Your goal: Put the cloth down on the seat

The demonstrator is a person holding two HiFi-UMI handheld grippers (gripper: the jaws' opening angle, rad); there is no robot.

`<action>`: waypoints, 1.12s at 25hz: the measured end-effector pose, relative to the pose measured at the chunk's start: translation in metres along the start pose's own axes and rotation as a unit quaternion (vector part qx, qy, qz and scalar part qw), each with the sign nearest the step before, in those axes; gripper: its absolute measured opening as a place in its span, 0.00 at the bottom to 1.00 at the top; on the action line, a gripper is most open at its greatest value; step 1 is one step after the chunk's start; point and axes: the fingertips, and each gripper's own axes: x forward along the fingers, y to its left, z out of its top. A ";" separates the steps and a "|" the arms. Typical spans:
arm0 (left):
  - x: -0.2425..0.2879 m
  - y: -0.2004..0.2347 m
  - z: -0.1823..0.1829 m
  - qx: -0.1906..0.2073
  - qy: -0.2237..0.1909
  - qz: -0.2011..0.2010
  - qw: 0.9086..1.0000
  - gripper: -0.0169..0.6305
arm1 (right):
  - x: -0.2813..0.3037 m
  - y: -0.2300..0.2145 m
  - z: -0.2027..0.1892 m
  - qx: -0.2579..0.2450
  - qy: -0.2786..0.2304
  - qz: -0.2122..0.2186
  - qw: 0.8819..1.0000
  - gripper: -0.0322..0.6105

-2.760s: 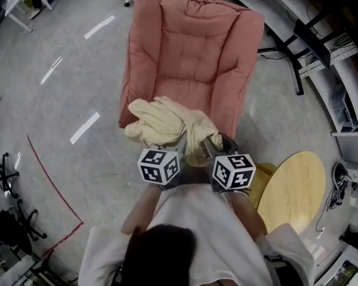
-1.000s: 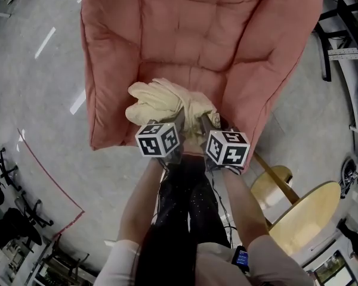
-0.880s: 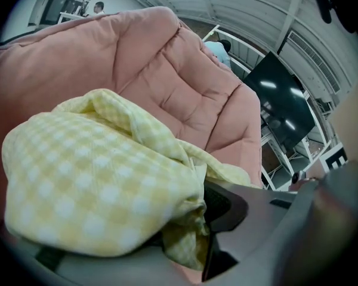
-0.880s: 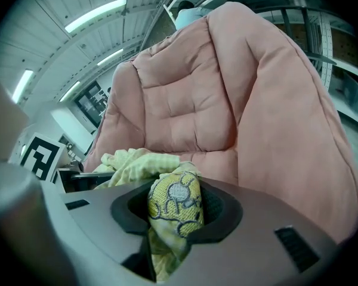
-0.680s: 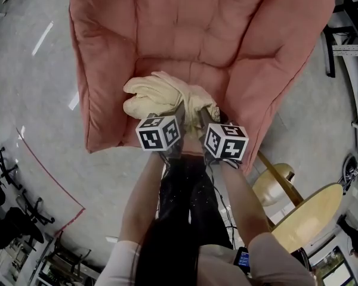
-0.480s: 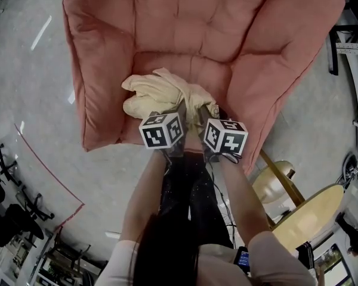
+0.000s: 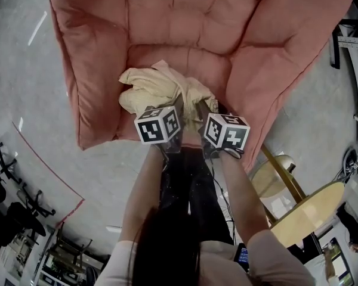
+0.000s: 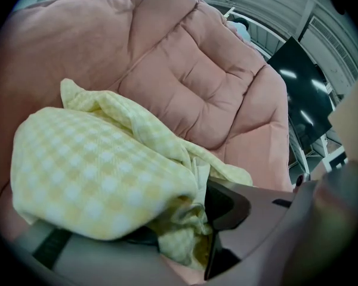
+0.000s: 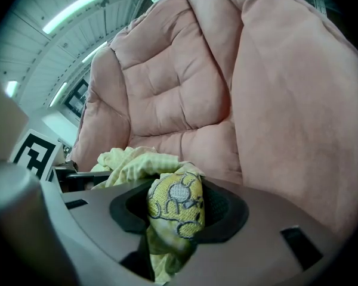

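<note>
1. The cloth, pale yellow and checked, is lying crumpled in a heap over the front part of the seat, nearer the chair's left arm than its right.
2. One fold of the cloth, bearing a darker yellow embroidered patch, is standing between the jaws of the right gripper. These jaws are opening, with their pads touching the fold on both sides.
3. Another bunch of the cloth is sitting between the jaws of the left gripper, and a broad flap is draping over one jaw. These jaws are likewise opening while the fabric is filling the gap between them.
4. In the head view the left gripper and the right gripper are pointing side by side into the near edge of the heap, with their marker cubes close together.
5. The seat is forming part of a pink, quilted armchair, whose padded back and arms are rising around the cloth.
6. The person's forearms are reaching forward from the lower frame to the grippers.
7. A round wooden table is standing on the grey floor to the right, well apart from the cloth, and a red line is running across the floor to the left.
</note>
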 end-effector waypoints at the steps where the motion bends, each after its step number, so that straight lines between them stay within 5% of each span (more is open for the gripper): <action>1: -0.002 0.001 0.002 0.000 0.000 0.007 1.000 0.34 | -0.002 0.001 0.002 -0.001 0.000 0.000 1.000 0.31; 14: -0.051 -0.009 0.011 -0.020 -0.006 0.035 0.999 0.52 | -0.050 0.009 0.022 -0.025 -0.011 -0.016 0.999 0.55; 28: -0.138 -0.073 0.037 0.028 -0.049 -0.003 0.998 0.52 | -0.137 0.067 0.053 -0.050 -0.081 0.020 0.995 0.56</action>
